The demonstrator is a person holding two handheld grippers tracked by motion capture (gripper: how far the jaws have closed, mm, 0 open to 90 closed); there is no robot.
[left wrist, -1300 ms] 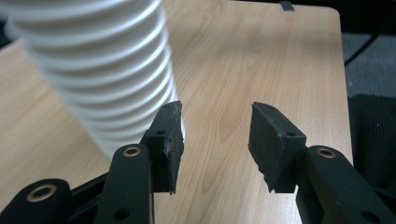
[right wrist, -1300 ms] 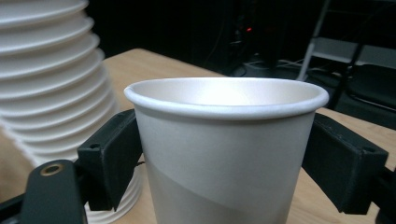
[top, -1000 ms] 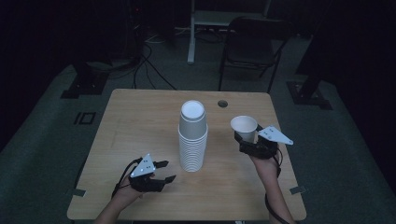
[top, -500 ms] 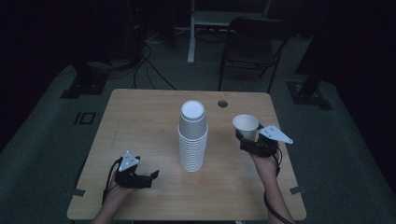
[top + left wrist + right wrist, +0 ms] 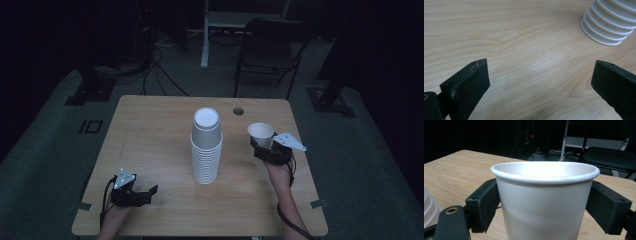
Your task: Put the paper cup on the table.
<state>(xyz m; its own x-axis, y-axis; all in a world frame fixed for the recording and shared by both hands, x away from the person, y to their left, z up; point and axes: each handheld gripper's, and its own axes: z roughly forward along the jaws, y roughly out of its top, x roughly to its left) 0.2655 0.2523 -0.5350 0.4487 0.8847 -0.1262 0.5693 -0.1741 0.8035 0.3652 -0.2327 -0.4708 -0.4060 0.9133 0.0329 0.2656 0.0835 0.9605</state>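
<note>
My right gripper (image 5: 264,146) has its fingers (image 5: 482,205) clamped on a single white paper cup (image 5: 261,134), one on each side of the cup wall. The cup is upright, mouth up, held at the right side of the wooden surface (image 5: 150,130), just right of the tall stack of white cups (image 5: 206,145) & apart from it. That stack stands upside down around mid-surface.

My left gripper (image 5: 142,195) sits low near the front-left edge, well apart from the stack. Its fingers (image 5: 471,82) have just been opening and now stand wide w/ nothing between them, only bare wood below. In the left gripper view the stack's bottom rims show at the upper right, past my right-hand finger. A dark chair (image 5: 270,45) stands behind the surface.
</note>
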